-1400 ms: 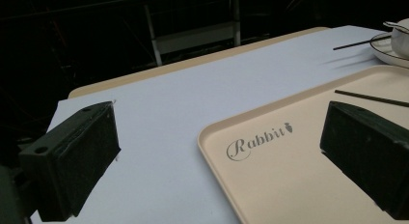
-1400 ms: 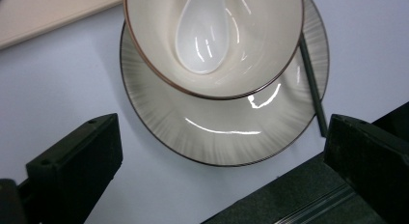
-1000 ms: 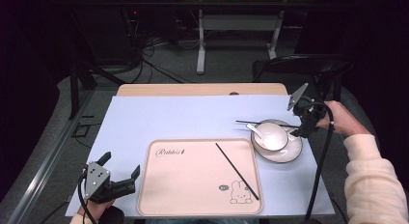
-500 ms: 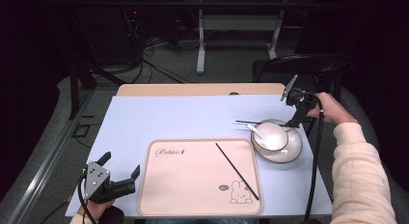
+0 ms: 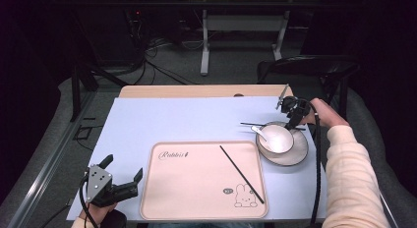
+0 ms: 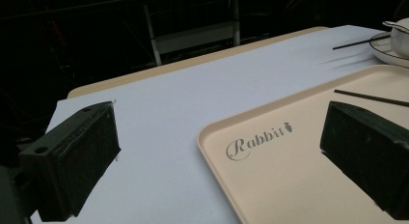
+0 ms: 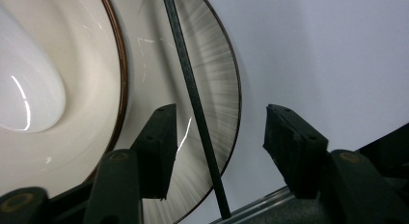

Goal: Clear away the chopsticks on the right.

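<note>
The right gripper [image 5: 291, 121] is going for the black stick [image 7: 193, 96] that lies across the far edge of the plate [image 5: 298, 152]. This looks like the grab step. The jaws have just been closing, and now they stand about half open. The stick is between them, but in the right gripper view there is a gap on each side, so nothing is held yet.

Next the jaws need to shut all the way on the stick and then lift it straight up. The stick is thin and rests on the plate's rim, so it could roll or slip off. A slow squeeze is best.

Seen from above, the stick [image 5: 268, 125] lies flat and runs side to side. One end pokes out to the left of the plate over the blue mat [image 5: 187, 120], and the other end is by the gripper. A bowl [image 5: 276, 138] with a white spoon [image 5: 259, 132] sits on the plate, just in front of the stick.

A second stick [image 5: 241, 174] lies slanted on the tray [image 5: 196, 188], left of the plate.

The left gripper [image 5: 120, 181] rests far left of the plate, near the tray's corner. Its jaws are wide apart and hold nothing
</note>
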A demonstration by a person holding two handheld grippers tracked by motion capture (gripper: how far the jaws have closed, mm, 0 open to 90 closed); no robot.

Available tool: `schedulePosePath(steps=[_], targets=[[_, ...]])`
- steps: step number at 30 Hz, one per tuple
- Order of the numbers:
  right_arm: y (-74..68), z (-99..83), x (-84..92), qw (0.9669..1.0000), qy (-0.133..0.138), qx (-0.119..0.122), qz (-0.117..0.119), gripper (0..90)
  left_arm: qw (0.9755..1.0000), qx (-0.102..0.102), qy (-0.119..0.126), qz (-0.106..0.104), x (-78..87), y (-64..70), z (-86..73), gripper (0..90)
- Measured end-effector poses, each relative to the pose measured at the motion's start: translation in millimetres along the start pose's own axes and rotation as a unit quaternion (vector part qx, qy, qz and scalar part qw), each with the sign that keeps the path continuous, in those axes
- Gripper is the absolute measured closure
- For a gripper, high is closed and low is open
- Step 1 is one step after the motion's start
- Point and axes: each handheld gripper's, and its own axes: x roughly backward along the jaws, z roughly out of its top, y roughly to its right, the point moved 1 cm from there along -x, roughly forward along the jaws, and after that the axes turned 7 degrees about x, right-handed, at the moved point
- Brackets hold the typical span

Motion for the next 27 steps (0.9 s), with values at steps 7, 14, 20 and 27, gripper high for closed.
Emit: schedulePosePath(steps=[7,14,20,27], targets=[[-2.9,1.2,-13.7,0.9998,-0.015,0.007,0.01,59.8,1.0,-0.001,-0.001,0.0,0.6,-0.4,0.1,0.0],[-5.1,-0.4,-20.1,0.9996,-0.019,0.002,0.023,74.3,1.0,0.0,0.0,0.001,0.0,0.0,0.0,0.0],[-8.5,-2.1,-25.6,0.9996,-0.015,-0.005,0.023,82.4,1.0,0.0,0.0,0.001,0.0,0.0,0.0,0.0],[-8.1,-6.5,-18.4,0.9988,-0.007,-0.048,0.009,84.7,1.0,0.001,-0.001,0.0,0.4,-0.1,0.1,0.0]])
